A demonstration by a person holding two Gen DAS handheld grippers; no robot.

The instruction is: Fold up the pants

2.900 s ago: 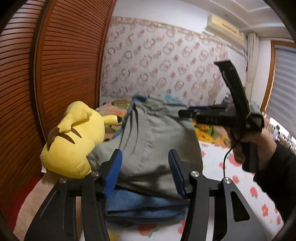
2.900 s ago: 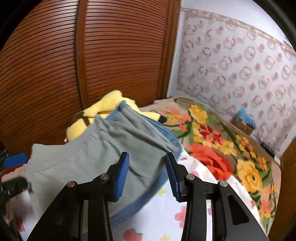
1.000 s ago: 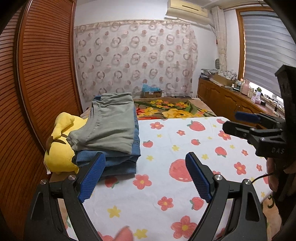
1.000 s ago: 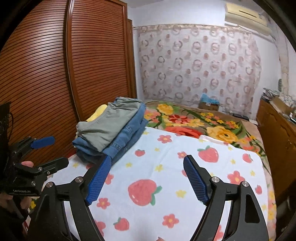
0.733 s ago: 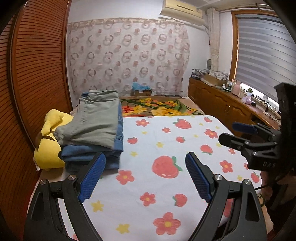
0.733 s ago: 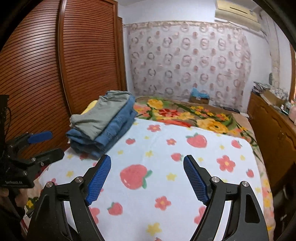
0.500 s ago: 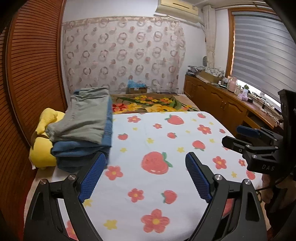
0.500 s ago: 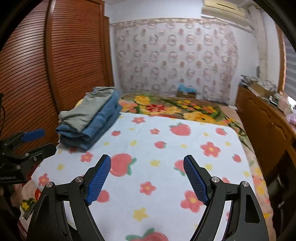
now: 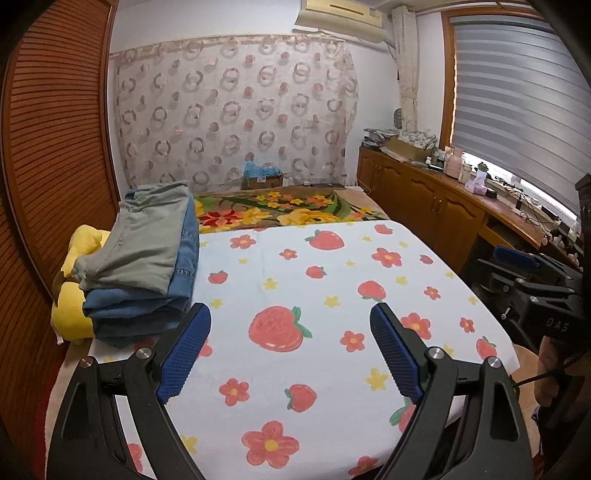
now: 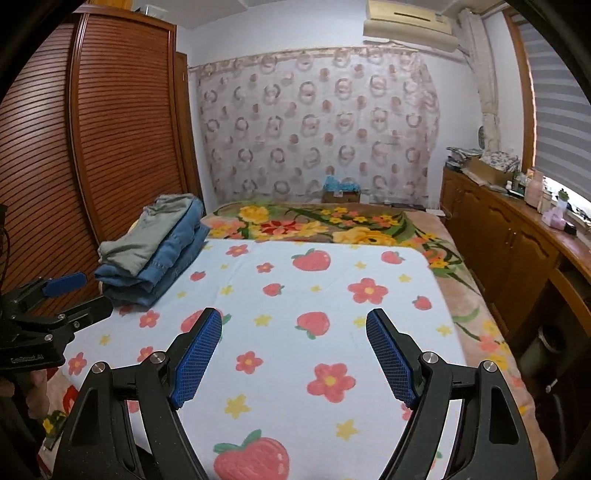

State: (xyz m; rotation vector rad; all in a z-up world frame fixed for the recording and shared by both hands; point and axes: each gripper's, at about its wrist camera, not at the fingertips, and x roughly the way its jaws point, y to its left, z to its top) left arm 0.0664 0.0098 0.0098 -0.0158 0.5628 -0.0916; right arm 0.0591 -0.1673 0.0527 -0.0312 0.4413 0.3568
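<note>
Folded grey pants point(image 9: 144, 243) on top of a stack of folded jeans point(image 9: 147, 306), at the far left edge of the bed, against the louvred wardrobe point(image 9: 48, 177). Same stack in the right wrist view: pants point(image 10: 147, 236) uppermost, jeans point(image 10: 166, 266) beneath, well apart from both sets of fingers.

Left gripper point(image 9: 290, 345) spread wide, nothing between the blue pads point(image 9: 184, 347), only the strawberry blanket point(image 9: 332, 280) showing through the gap. Stack lying beyond and to the left of the left finger, just past its tip in the picture, not touching. Yellow plush toy point(image 9: 74, 306) wedged under and beside the stack, next to the wardrobe.

Right gripper point(image 10: 293, 349) likewise wide open and empty, blue pads point(image 10: 388, 354) over bare blanket point(image 10: 314, 288). Stack up and to the left of its left finger, clearly apart. Left gripper seen again at the left border of this view point(image 10: 66, 299), a hand point(image 10: 37, 387) below it; right gripper at the right border of the left wrist view point(image 9: 517, 273), also gaping, also holding nothing.

Floral blanket point(image 10: 325, 221) across the far end of the bed. Patterned curtain point(image 10: 317, 133) on the back wall, air conditioner point(image 10: 406, 18) above it. Wooden cabinets point(image 10: 509, 240) along the right side under a window blind point(image 9: 517, 92). Small box point(image 10: 340, 194) with something blue in it at the foot of the curtain.
</note>
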